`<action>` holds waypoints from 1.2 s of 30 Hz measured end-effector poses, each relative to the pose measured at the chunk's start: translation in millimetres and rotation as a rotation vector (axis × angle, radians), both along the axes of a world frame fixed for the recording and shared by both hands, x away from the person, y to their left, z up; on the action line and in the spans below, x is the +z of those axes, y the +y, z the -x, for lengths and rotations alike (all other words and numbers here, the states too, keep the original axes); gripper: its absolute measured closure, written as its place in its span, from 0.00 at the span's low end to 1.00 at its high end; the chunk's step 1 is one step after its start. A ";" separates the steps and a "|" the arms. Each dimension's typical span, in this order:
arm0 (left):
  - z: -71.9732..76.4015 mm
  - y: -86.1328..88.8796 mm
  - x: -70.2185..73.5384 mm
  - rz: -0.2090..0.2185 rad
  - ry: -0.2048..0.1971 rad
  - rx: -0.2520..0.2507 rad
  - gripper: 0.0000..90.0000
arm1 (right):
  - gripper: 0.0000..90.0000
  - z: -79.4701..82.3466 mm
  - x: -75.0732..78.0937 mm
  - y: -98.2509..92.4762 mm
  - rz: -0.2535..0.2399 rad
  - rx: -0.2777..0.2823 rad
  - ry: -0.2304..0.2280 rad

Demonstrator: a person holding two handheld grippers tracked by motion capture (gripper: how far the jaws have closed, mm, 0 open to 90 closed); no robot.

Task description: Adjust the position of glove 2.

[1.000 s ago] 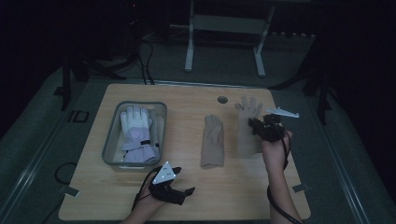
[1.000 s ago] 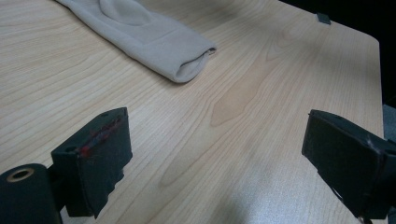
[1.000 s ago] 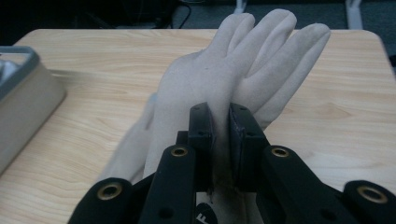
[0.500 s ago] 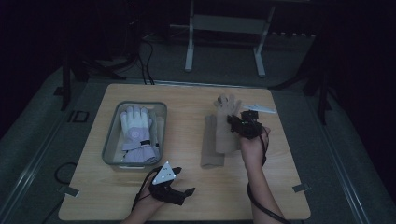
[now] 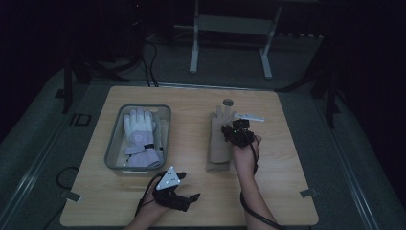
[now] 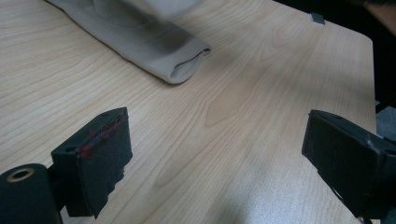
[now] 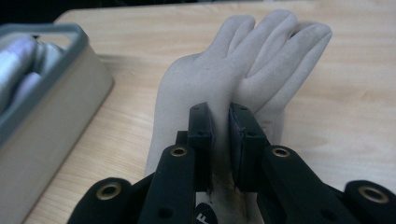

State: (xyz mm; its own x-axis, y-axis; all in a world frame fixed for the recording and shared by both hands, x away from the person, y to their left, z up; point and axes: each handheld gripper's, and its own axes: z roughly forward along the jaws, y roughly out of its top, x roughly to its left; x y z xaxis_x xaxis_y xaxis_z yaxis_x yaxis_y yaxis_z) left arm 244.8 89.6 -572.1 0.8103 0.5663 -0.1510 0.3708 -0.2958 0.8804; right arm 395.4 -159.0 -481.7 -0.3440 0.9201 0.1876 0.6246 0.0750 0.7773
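So it's a light wooden table (image 5: 191, 201) sitting in a really dark room, grey floor around it, some cables trailing off in the upper left of the high view and a pale metal stand (image 5: 230, 38) at the top centre. The right hand (image 5: 244, 155) reaches up from the bottom edge toward the middle right of the table, and the right gripper (image 5: 238, 131) is clamped down on a beige glove (image 7: 233, 79); in the right gripper view the two black jaws are pinched nearly together with a fold of the fabric caught between them, glove fingers pointing up and away toward the top of the frame. That glove sits on top of a second beige glove (image 5: 219, 148) lying flat on the wood, with its cuff toward the bottom of the frame. The left gripper (image 5: 174, 194) rests low at the bottom centre of the high view, grey triangle plate on top, and in its own view the jaws are spread wide with nothing but bare wood between them and a rolled cuff end of a beige glove up in the upper left. Over in the left half of the table there's a grey bin (image 5: 115, 143) holding white gloves (image 5: 139, 132). There's also a small round hole (image 5: 228, 102) in the tabletop just above the glove fingertips.
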 end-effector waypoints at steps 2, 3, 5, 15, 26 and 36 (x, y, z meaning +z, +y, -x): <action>-0.1 -0.1 0.1 -0.002 -0.001 -0.001 0.10 | 0.89 -1.1 -8.1 0.4 0.002 -0.005 0.021; -0.1 0.2 0.2 -0.004 -0.004 0.002 0.10 | 0.89 -1.9 -12.1 0.8 0.002 -0.004 0.031; -0.5 0.8 0.6 0.001 0.000 0.004 0.10 | 0.88 -3.2 -19.1 2.2 0.013 -0.008 0.051; -0.4 1.1 1.2 0.004 -0.001 0.005 0.10 | 0.84 -3.9 -50.2 5.3 0.030 0.000 0.125; -4.7 2.8 9.6 0.020 0.022 0.083 0.10 | 0.31 1.6 -30.0 -10.0 0.017 0.068 0.070; -7.7 -3.5 19.8 0.020 0.033 0.087 0.10 | 0.20 5.7 -10.9 -38.7 0.032 0.274 -0.014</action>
State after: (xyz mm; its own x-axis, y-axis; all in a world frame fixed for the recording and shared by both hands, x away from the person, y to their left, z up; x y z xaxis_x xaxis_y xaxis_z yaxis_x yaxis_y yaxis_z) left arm 252.5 86.1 -552.3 0.7524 0.6312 -0.1883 0.4229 -0.2436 0.8728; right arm 389.6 -197.7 -492.6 -0.5832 0.7977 0.1533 0.5668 0.2644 0.7803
